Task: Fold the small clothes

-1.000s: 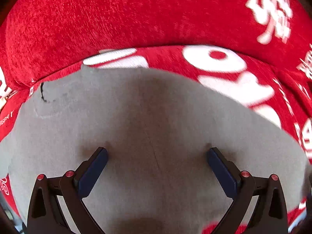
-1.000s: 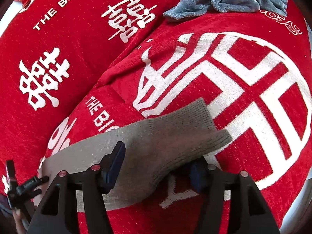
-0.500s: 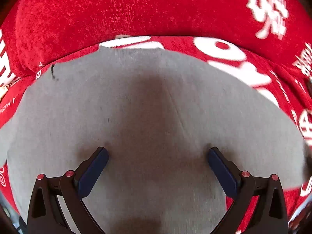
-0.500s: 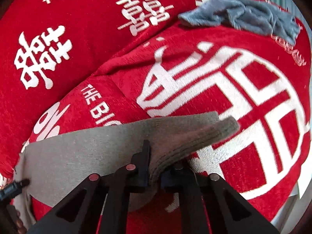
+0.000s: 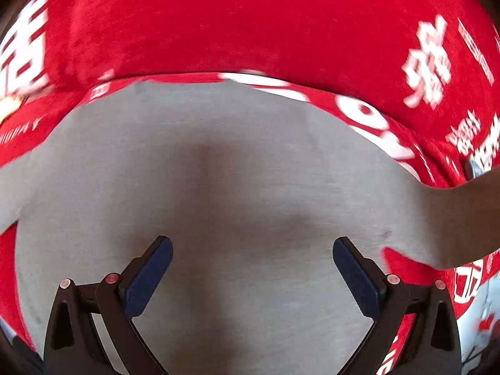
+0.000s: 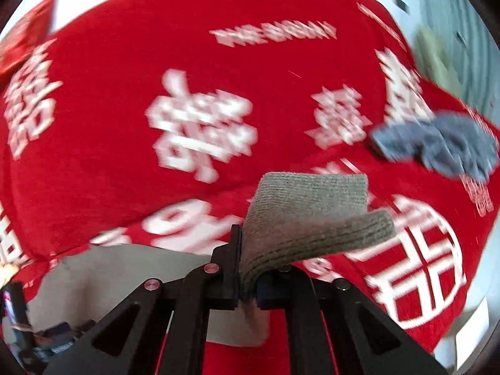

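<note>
Two grippers | right gripper [image 6: 247,284] fingers clamp grey garment [image 6: 312,215] cuff | left gripper [image 5: 251,276] fingers spread | print blurred

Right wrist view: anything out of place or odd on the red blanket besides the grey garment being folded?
A crumpled blue cloth lies bunched at the far right of the red blanket, unfolded and apart from the grey garment that the right hand-held gripper has pinched. The view is motion-blurred; nothing looks damaged.

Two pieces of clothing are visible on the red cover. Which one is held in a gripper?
The grey sock: the right gripper is shut on its ribbed end and lifts it. The blue-grey cloth lies crumpled further back, untouched by either gripper.
</note>
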The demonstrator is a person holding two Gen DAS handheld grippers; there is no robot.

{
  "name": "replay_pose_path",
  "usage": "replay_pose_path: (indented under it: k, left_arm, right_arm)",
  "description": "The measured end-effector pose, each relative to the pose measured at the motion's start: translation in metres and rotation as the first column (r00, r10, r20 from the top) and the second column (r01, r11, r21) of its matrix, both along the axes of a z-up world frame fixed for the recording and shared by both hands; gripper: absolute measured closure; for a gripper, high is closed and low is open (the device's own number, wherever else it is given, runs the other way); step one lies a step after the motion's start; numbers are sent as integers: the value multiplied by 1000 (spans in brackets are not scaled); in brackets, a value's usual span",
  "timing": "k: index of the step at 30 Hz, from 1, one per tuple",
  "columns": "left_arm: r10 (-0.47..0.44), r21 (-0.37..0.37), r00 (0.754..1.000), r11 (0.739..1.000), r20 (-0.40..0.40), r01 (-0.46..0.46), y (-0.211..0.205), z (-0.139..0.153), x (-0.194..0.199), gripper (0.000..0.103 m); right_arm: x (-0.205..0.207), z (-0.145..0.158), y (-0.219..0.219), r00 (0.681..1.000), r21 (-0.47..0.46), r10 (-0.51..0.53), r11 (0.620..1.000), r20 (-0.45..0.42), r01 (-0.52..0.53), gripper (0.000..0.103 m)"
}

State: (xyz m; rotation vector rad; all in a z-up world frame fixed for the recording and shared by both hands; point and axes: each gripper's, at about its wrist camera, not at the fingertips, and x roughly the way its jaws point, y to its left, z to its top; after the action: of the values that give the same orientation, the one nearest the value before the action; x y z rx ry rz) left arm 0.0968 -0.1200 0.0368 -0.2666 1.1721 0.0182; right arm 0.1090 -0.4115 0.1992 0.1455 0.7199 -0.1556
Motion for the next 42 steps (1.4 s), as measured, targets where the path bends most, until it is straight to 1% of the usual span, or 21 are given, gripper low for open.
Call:
replay_pose_path:
  k: [2,5,8,10,12,14,18,21,23,26,27,29,30,31,35,36,37,38,39,41,42]
  left_arm:
    - [54,-15,999,998,-5,-54,38,-1,-8,0]
    - [118,-33,993,992,-6,-118,85,-2,-16,0]
    - [179,-29,984,983,18,-179,133,2,-28,0]
    - [222,-32,974,975,34,-221,167,5,-38,0]
    - [263,-42,964,964,38,-261,198,4,-50,0]
    - [308,-55,951,951,29,-306,228,-2,-61,0]
    - [369,-83,930,926,2,-367,264,-18,-79,0]
    - [397,-110,918,912,-16,-396,283,-30,-89,0]
    - [407,-127,913,905,-22,-406,289,-35,-93,0]
    - [420,-152,907,896,-20,-418,295,-37,-100,0]
    - [426,-156,905,893,-17,-423,296,-36,-103,0]
    - [449,-168,893,880,-12,-445,300,-34,-110,0]
    - [460,-172,888,874,-7,-454,301,-32,-114,0]
    - [479,-175,878,864,5,-471,303,-28,-119,0]
    - [517,-167,856,846,18,-507,304,-19,-129,0]
    - [522,-161,853,844,21,-512,303,-17,-130,0]
    - [522,-156,853,844,23,-512,301,-14,-128,0]
    - [511,-157,859,851,29,-501,297,-11,-125,0]
    - [499,-158,866,858,33,-488,292,-8,-123,0]
    - [453,-150,890,884,46,-442,273,-1,-112,0]
    - [422,-141,905,900,50,-412,261,2,-104,0]
  right_arm:
    - [6,13,42,998,-19,57,998,20,-56,96]
    - [13,23,124,986,-51,161,986,34,-159,96]
    - [14,18,195,967,-86,252,964,22,-250,96]
    - [13,5,245,950,-108,314,944,0,-312,96]
    - [11,-15,293,930,-120,366,922,-39,-368,96]
    - [11,-43,333,909,-141,405,899,-97,-416,96]
    - [9,-101,388,869,-171,444,860,-217,-482,96]
    - [4,-139,409,849,-198,442,840,-291,-505,96]
    - [4,-158,421,832,-217,442,823,-336,-525,96]
    - [1,-170,434,774,-167,488,793,-404,-586,92]
    - [-1,-169,440,742,-140,521,771,-422,-621,86]
    - [-8,-161,447,705,-123,571,734,-421,-668,63]
    - [-13,-151,450,691,-117,599,716,-404,-689,42]
    - [-16,-140,450,682,-105,624,703,-381,-703,30]
    - [-18,-92,431,636,41,716,673,-287,-739,28]
    - [-17,-76,418,637,81,729,671,-252,-737,28]
    - [-17,-66,407,648,92,728,677,-224,-730,28]
    - [-17,-55,388,668,87,718,691,-195,-717,27]
    - [-12,-53,381,688,70,701,708,-185,-703,23]
    - [-3,-53,345,757,-15,624,770,-195,-638,23]
    - [5,-64,322,797,-74,556,808,-238,-585,23]
